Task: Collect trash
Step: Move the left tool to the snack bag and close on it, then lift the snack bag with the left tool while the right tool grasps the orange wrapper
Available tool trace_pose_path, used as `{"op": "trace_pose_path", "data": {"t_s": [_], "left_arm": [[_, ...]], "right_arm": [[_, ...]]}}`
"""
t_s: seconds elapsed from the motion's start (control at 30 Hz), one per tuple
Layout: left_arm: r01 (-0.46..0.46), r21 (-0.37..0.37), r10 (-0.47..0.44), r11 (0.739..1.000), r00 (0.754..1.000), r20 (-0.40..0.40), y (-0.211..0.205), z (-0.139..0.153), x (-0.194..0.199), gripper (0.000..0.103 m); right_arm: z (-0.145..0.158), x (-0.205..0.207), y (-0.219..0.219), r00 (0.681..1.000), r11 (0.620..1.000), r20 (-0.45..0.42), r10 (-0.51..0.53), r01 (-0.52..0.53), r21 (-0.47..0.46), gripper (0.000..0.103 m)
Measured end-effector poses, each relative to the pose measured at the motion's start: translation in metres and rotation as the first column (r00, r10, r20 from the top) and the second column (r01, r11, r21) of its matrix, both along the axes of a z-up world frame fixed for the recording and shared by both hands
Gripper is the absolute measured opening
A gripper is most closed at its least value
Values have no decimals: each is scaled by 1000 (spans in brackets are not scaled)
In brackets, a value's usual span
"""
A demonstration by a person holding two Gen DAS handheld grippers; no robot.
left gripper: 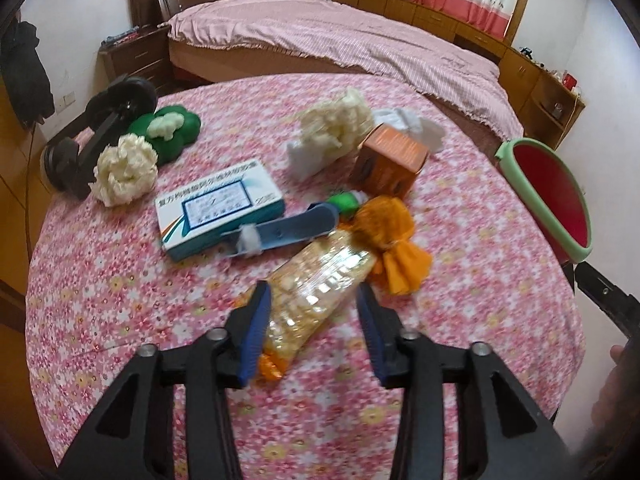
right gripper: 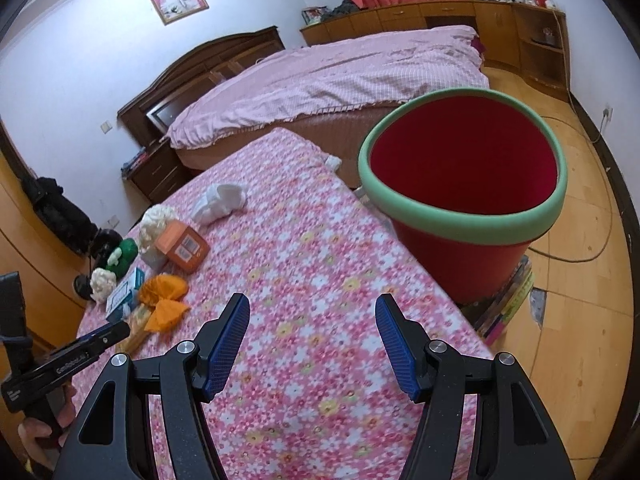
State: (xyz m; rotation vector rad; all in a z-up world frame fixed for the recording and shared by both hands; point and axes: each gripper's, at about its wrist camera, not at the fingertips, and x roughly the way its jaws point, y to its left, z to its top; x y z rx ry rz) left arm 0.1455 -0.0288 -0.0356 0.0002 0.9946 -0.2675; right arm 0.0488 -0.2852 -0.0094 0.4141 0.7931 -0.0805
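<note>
My left gripper (left gripper: 312, 320), jaws apart, straddles the clear snack packet (left gripper: 316, 292) on the floral tablecloth (left gripper: 120, 300) for pickup, while my right gripper (right gripper: 312, 344), also apart, faces the red bin (right gripper: 464, 200)

The left gripper (left gripper: 312, 316) has its blue-padded jaws spread wide on both sides of a clear plastic snack packet (left gripper: 316, 284), which lies on the pink flowered tablecloth (left gripper: 120, 280). Just beyond the packet sits a crumpled orange paper wrapper (left gripper: 394, 240). The red bin with green rim (left gripper: 552, 184) stands at the right.
</note>
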Motion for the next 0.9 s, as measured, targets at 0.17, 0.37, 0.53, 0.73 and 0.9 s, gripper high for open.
{"op": "trace_pose_path", "data": {"t_s": [0.17, 0.37, 0.53, 0.73, 0.9], "left_arm": [[15, 24, -15, 1000, 1000, -8, -2, -8, 6, 52], [54, 53, -54, 997, 999, 4, -9, -11, 12, 55], [59, 78, -59, 995, 998, -3, -13, -16, 21, 60], [35, 34, -34, 999, 999, -34, -4, -23, 30, 61], [25, 17, -24, 1000, 999, -29, -1, -24, 26, 61]], "right_arm": [[-6, 4, 7, 1000, 1000, -23, 6, -6, -13, 67], [-13, 11, 10, 999, 1000, -50, 10, -10, -10, 67], [-18, 16, 13, 998, 1000, -63, 18, -19, -7, 67], [-23, 18, 13, 997, 1000, -73, 19, -20, -1, 67], [-25, 20, 13, 997, 1000, -79, 26, -27, 0, 67]]}}
